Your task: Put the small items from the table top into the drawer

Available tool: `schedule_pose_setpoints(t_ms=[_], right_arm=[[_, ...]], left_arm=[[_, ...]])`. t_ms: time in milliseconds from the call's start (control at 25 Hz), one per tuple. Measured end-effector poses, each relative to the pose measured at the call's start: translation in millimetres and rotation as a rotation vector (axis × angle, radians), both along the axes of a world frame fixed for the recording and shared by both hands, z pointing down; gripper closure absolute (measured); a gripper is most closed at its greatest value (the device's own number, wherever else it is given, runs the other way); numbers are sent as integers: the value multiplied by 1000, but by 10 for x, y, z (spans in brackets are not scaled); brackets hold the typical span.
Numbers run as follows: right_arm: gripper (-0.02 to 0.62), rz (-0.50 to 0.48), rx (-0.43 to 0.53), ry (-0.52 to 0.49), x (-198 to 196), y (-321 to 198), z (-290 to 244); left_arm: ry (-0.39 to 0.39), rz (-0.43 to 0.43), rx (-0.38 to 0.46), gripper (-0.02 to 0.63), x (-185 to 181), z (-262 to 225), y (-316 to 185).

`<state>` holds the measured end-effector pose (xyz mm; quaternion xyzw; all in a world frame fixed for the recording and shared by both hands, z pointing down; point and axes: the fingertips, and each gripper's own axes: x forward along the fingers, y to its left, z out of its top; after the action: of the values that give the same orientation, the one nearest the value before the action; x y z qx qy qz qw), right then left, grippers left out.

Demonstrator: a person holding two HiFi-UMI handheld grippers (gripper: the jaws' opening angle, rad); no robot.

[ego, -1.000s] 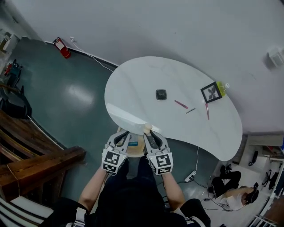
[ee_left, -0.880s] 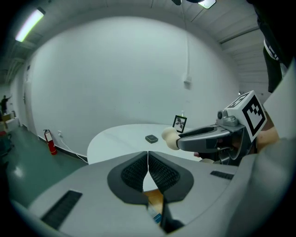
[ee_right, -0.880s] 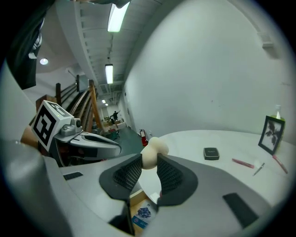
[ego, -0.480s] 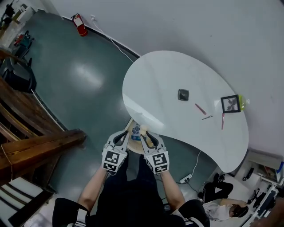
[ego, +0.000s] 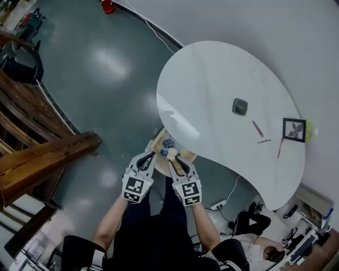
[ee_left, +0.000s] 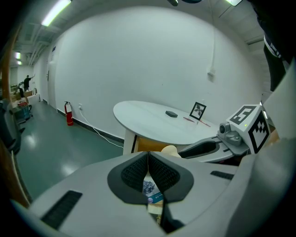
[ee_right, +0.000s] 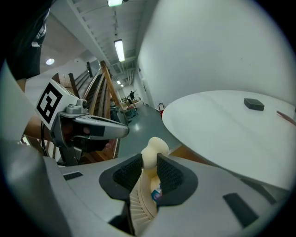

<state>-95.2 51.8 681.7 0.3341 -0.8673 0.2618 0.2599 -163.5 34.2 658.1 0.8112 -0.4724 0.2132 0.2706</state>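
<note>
We stand over a glossy dark teal floor (ego: 95, 79) that mirrors the ceiling lights. A plain white wall (ego: 254, 26) runs behind the white, kidney-shaped worktop (ego: 212, 79), with a red fire extinguisher (ego: 107, 5) and a white cable (ee_left: 95, 127) at its foot. Wooden stair beams (ego: 42, 159) lie to our left, and strip lights (ee_right: 119, 48) line the ceiling.

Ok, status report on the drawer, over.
Right gripper shut on drawer knob. Left gripper shut, empty. Drawer open. Pens, black box on table; nothing in the way.
</note>
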Motion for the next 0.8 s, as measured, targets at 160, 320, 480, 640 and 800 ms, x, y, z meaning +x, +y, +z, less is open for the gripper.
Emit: schedule_pose_setpoints(t_ms=[160, 320, 480, 640, 800], right_arm=[[474, -31, -31, 34, -25, 13, 324], [474, -93, -51, 82, -100, -32, 597], [474, -172, -72, 154, -208, -86, 950], [474, -213, -114, 211, -277, -151, 1266], [474, -221, -172, 232, -322, -217, 1528]], left_arm=[[7, -15, -20, 586, -28, 181, 56], [10, -30, -30, 586, -63, 236, 116], [13, -43, -33, 586, -85, 234, 170], [20, -49, -33, 586, -114, 198, 211], [22, -60, -35, 586, -165, 202, 218]])
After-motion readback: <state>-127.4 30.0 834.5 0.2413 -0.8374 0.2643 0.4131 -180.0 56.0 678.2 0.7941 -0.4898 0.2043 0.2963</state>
